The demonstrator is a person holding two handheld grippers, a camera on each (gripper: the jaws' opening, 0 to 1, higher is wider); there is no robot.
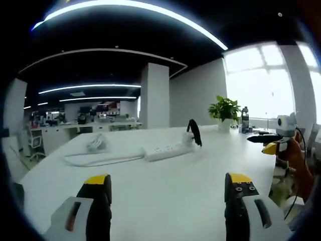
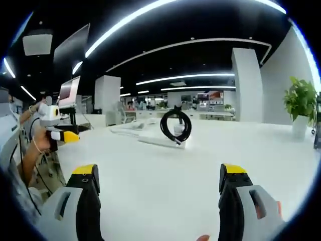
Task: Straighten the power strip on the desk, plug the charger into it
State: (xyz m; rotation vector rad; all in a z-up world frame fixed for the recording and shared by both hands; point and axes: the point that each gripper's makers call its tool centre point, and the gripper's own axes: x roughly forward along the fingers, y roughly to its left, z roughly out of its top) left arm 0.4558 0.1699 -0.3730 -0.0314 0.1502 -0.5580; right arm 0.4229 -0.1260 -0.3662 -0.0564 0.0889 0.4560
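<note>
Both jaws spread, empty, well short of power strip (image 1: 165,150); risks snagging coiled black cable (image 2: 175,126) beside it.

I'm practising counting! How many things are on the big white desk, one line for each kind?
Power strip: 1
Black coiled cable: 1
White cord bundle: 1
Potted plant: 1
Bottle: 1
Total: 5

White desk (image 1: 165,191) carries power strip (image 1: 168,150), charger (image 1: 194,132), potted plant (image 1: 225,111).
</note>
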